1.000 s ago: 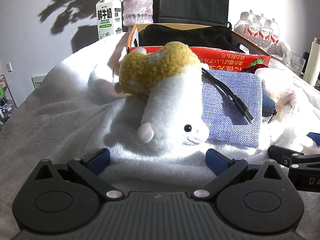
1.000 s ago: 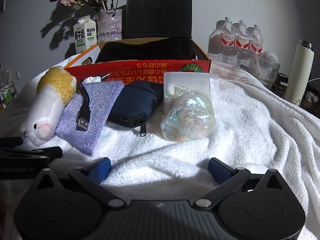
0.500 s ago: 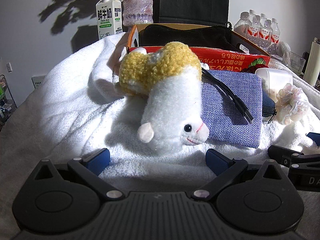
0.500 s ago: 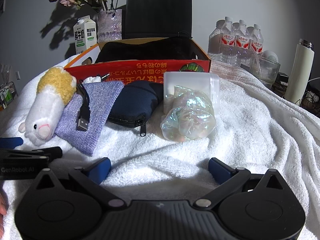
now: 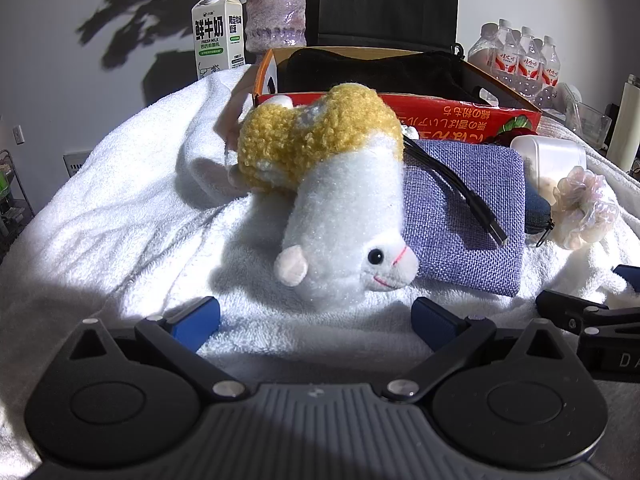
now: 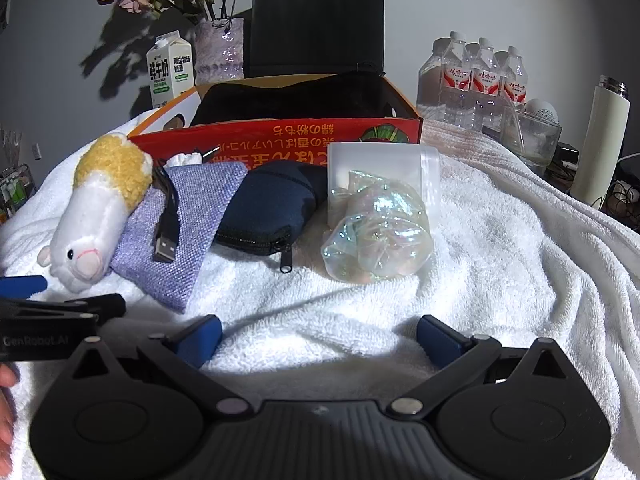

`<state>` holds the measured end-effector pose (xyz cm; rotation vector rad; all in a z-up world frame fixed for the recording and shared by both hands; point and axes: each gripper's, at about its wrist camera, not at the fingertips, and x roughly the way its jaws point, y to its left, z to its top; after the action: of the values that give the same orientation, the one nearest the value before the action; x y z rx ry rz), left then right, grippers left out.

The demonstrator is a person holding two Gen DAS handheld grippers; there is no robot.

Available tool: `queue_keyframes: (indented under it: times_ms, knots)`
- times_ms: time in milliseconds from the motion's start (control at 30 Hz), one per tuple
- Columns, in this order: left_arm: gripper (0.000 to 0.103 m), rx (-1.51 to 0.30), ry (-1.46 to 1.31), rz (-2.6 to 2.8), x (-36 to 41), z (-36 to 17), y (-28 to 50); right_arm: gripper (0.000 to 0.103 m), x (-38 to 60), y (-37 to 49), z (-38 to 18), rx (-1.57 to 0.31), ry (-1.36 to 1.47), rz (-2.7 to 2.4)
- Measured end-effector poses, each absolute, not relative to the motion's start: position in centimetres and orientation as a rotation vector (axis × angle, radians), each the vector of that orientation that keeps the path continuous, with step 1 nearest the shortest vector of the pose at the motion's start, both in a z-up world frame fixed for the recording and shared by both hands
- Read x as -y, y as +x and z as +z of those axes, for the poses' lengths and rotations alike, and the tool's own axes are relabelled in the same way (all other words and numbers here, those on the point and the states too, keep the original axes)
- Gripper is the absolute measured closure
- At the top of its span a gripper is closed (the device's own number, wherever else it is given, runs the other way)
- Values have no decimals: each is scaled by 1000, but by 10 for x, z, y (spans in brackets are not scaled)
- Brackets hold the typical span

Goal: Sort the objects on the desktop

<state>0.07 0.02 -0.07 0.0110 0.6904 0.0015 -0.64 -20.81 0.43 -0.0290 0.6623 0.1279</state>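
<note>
Plush hamster [image 5: 344,216] lies head-down on the white towel [image 5: 132,216], straight ahead of the left gripper [image 5: 316,318], snout just beyond the gap between the fingertips. Its long axis runs away from that gripper, toward the red box [image 5: 460,118] behind it, leaning slightly left. Its right flank overlaps the purple pouch [image 5: 464,216], which carries a black USB cable [image 5: 460,192].

The left gripper is spread wide and holds nothing. The right gripper [image 6: 318,340], equally wide and empty, faces the iridescent bag [image 6: 378,236] instead; the hamster sits well off to its left.

Judgement: the left gripper is nearer and better aligned for a forward reach.
</note>
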Motion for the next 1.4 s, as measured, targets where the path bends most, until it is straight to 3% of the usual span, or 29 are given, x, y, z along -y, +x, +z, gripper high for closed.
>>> queue_keyframes:
  times_ms: [500,767,1000,1233,1300,1367,1400]
  knots:
    - [0,-675,6,-3,-4,3,-5,0,208,-3,6,-664,-27,122]
    - [0,-479,-8,-13,-19,30,-58,0,218,-40,27,-569,-55,112]
    - [0,-617,-48,-110,-26,57,-21,0,245,-25,52,-587,-19,147]
    - [0,-642,-15,-96,-14,40,31,13,264,36,33,-647,116,180]
    - [11,-662,-47,-76,-16,33,37,24,265,47,23,-670,142,179]
    - [14,-659,-71,-91,-18,32,39,26,265,50,19,-663,152,200]
    - [15,-656,-73,-95,-18,32,39,32,264,50,19,-646,147,205]
